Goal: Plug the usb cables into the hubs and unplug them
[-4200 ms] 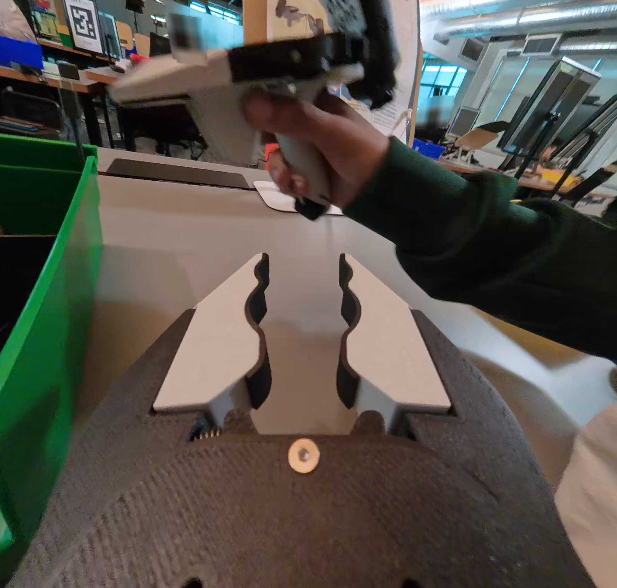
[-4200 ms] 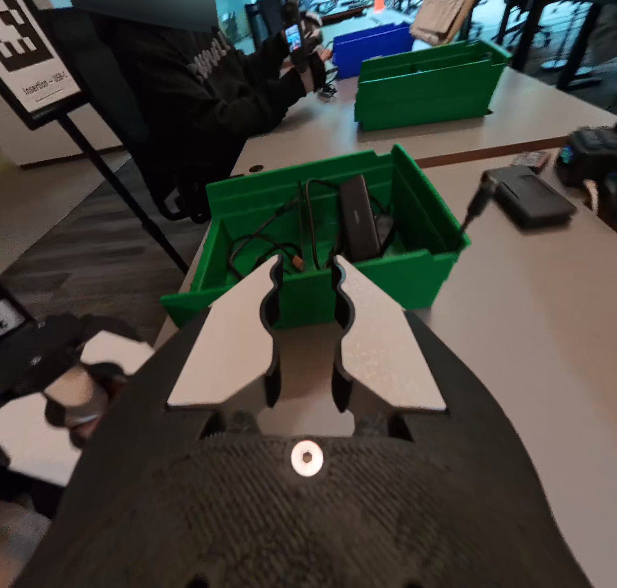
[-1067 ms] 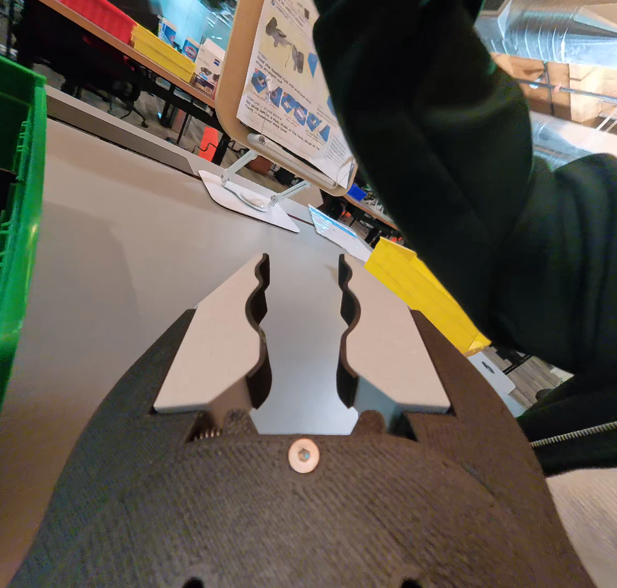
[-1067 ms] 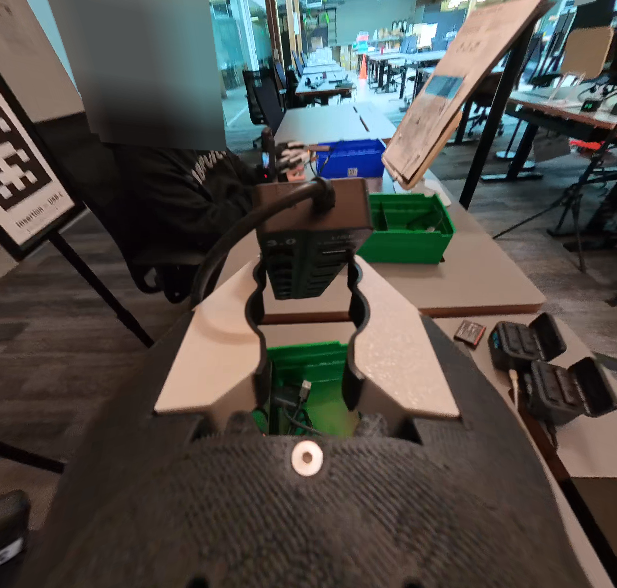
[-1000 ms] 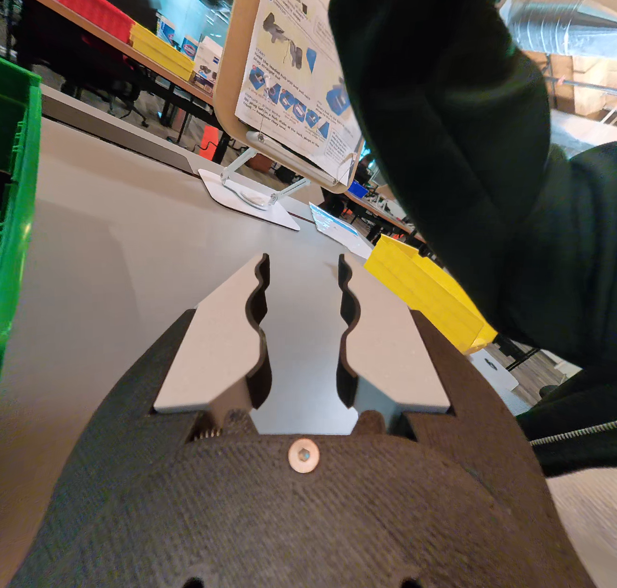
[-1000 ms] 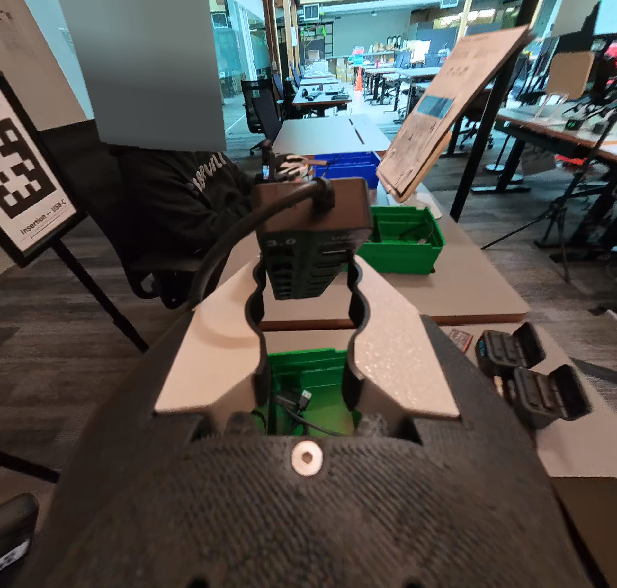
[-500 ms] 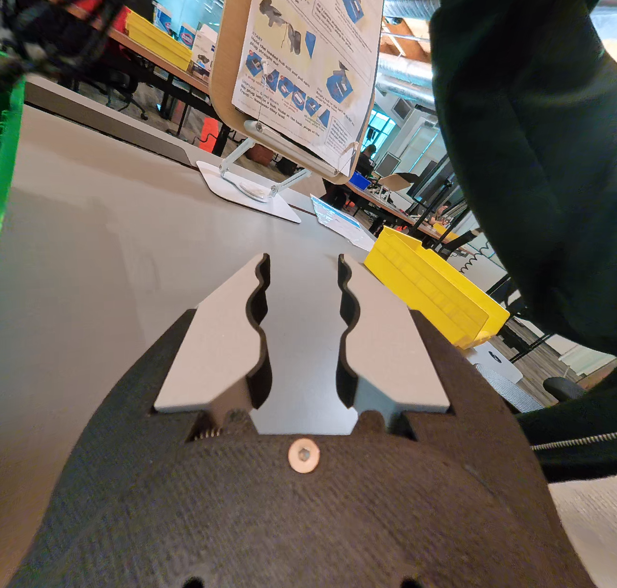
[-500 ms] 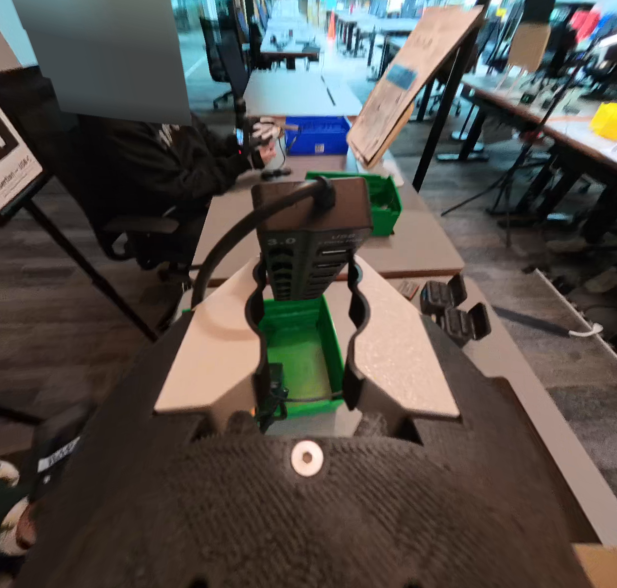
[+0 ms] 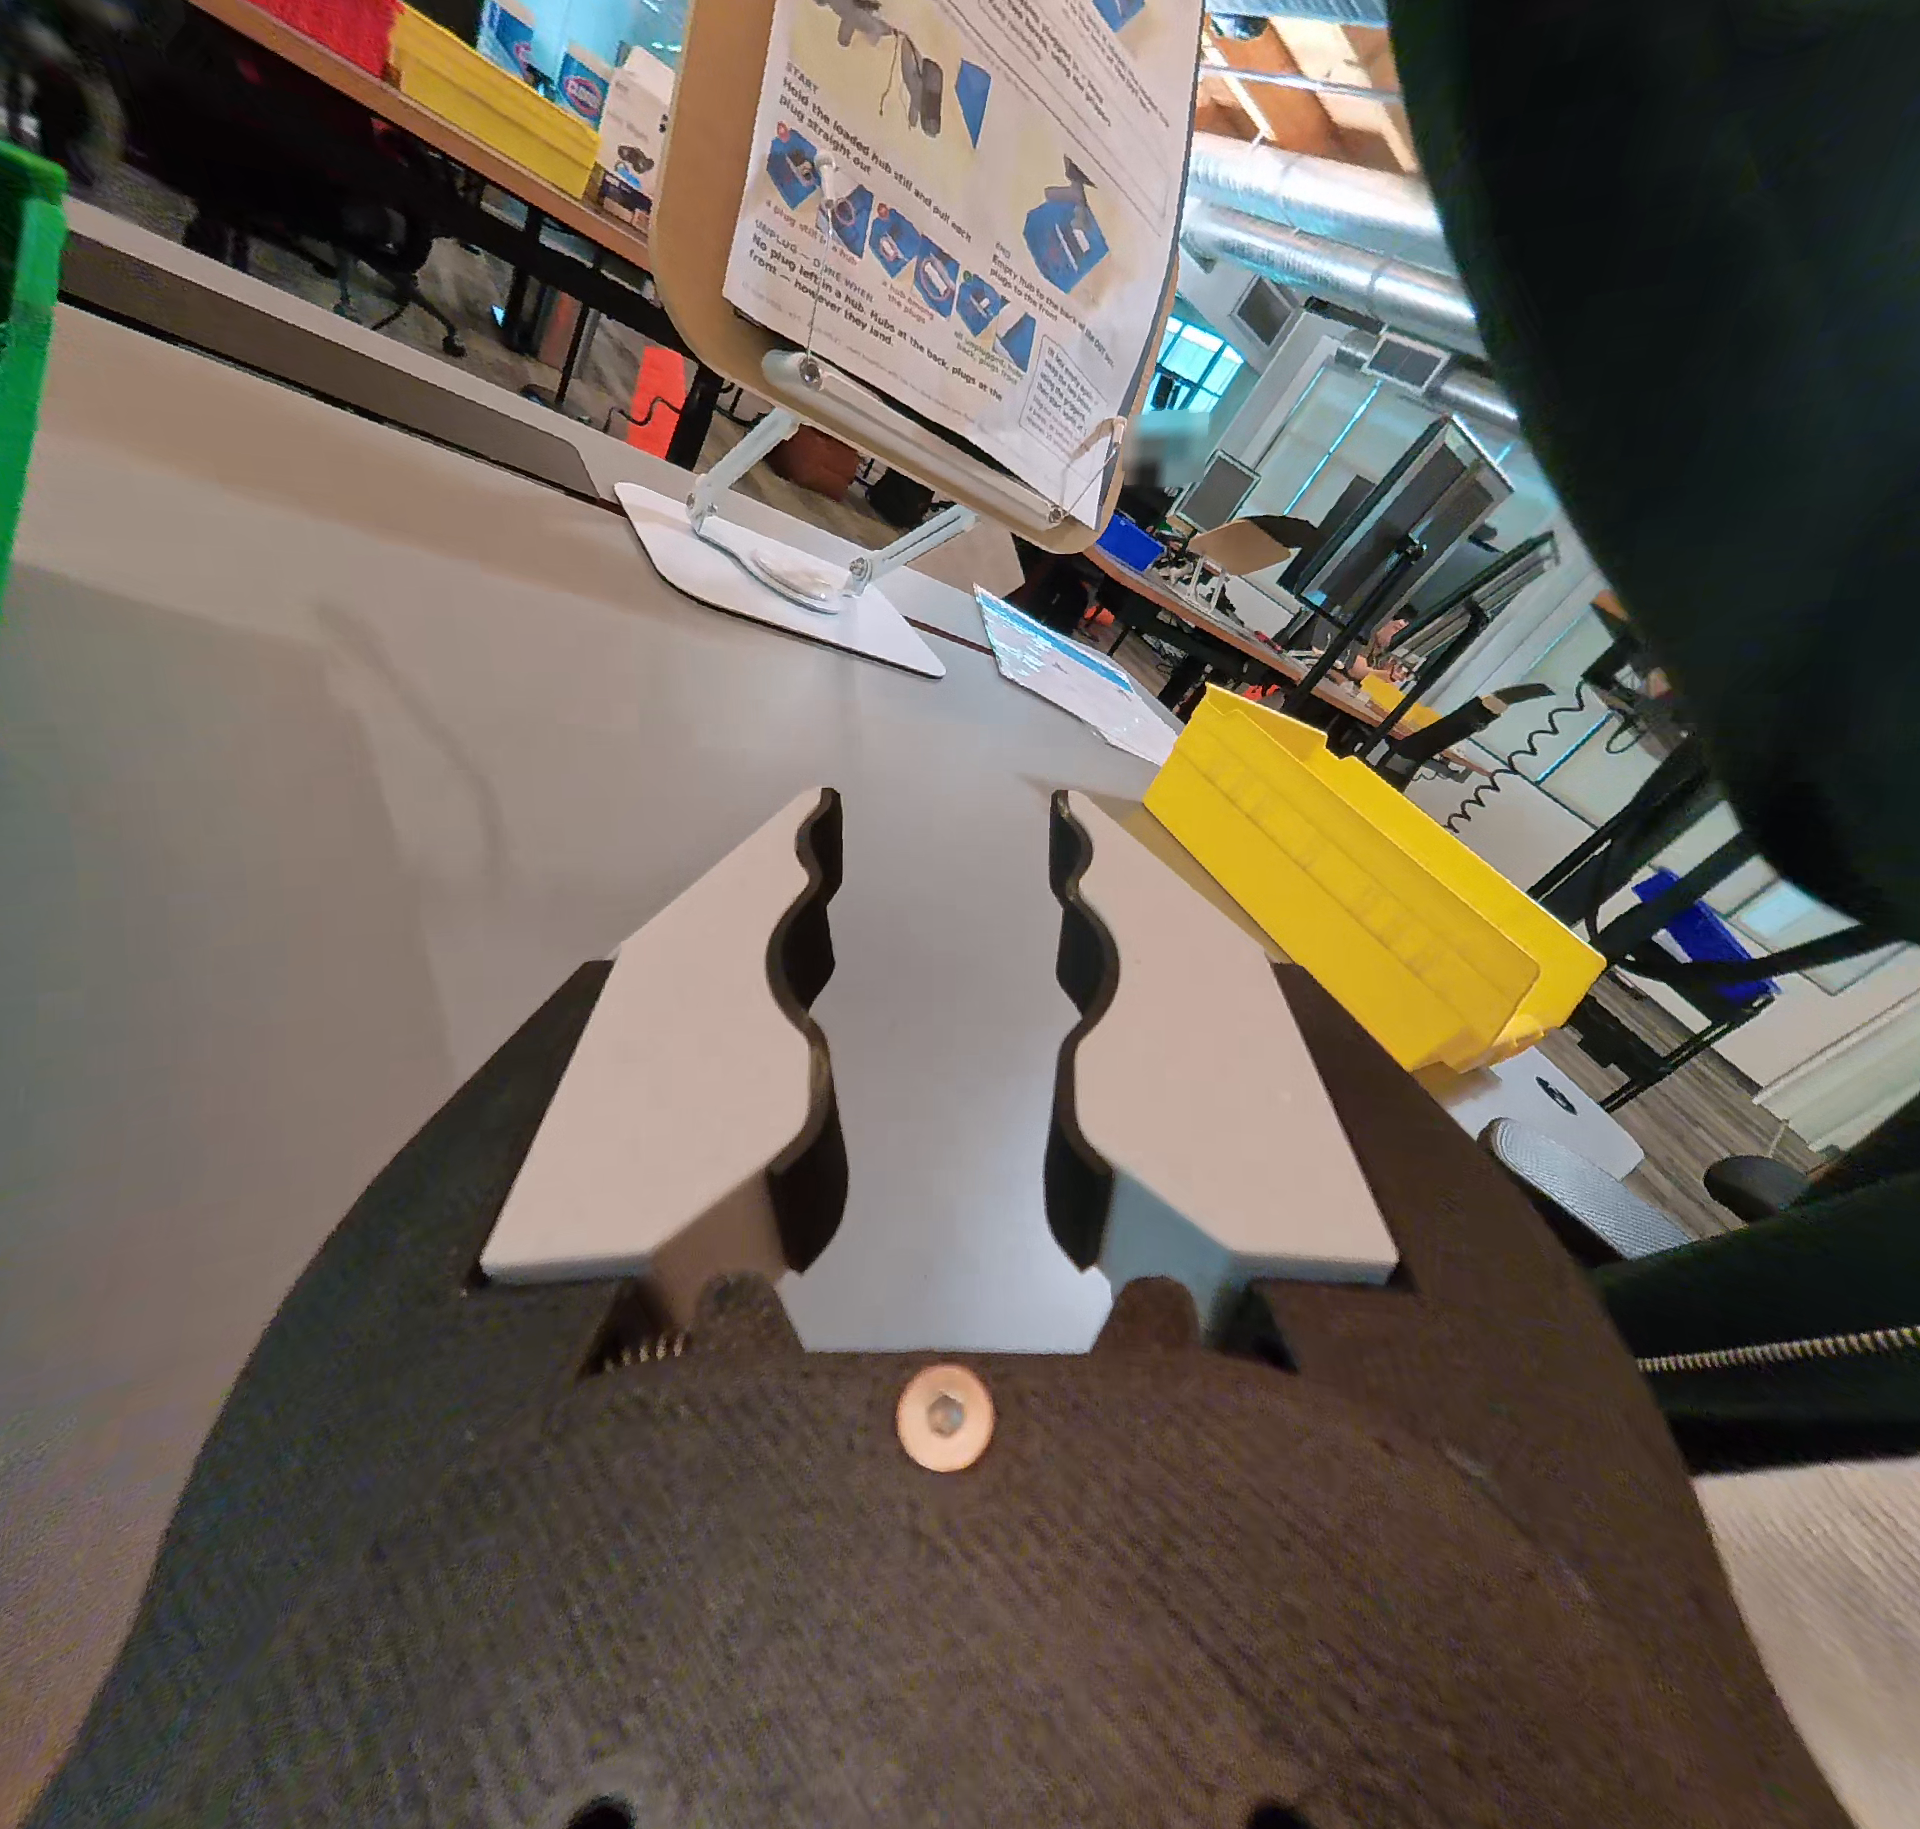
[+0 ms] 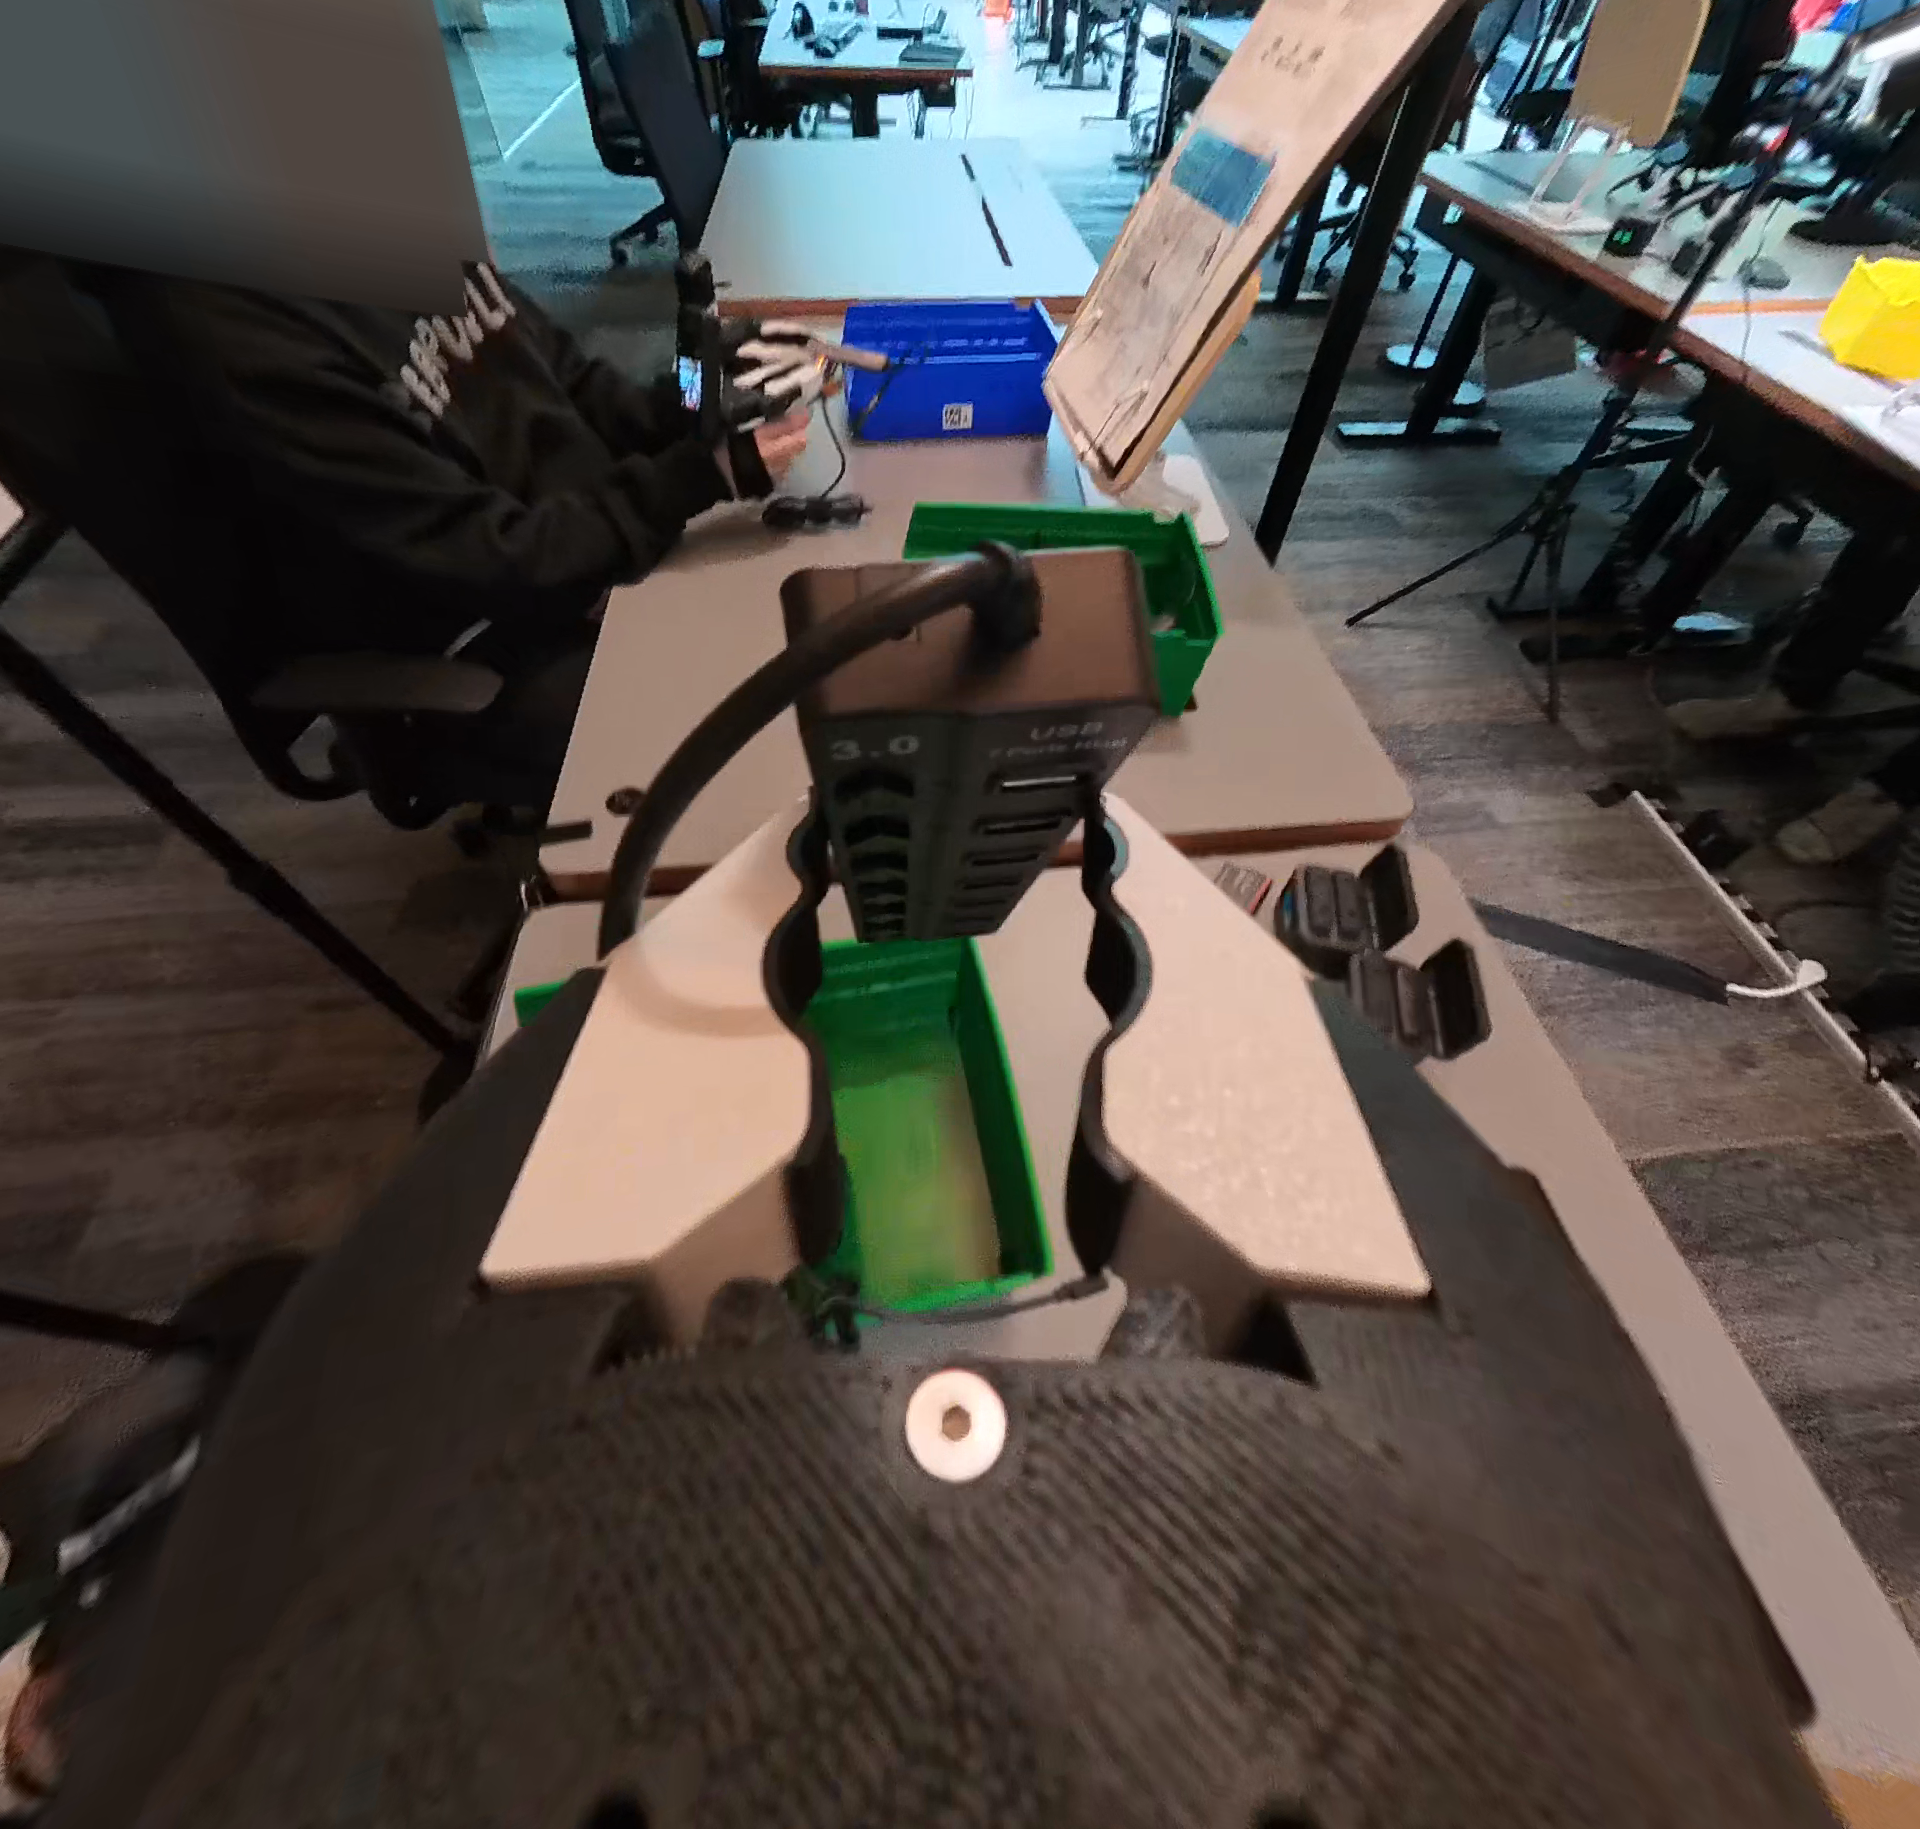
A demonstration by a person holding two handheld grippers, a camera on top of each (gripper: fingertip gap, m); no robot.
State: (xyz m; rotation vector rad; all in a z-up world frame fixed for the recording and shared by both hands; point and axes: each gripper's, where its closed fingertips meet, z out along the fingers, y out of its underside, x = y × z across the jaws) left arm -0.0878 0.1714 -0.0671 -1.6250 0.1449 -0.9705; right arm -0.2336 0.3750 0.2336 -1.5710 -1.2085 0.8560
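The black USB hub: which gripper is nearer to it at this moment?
Right. The right gripper is shut on the black USB hub, lifted above the green bin. The left gripper is open and empty over the grey table; no hub shows in its view.

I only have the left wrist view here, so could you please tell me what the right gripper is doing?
Observer: The right gripper is shut on a black USB hub, held above the table.
Operator: Thank you. Is any cable attached to the hub?
Observer: Yes, a thick black cable leaves its top end and curves down to the left.
Operator: And what lies beneath it?
Observer: A green bin sits on the table directly below the hub.
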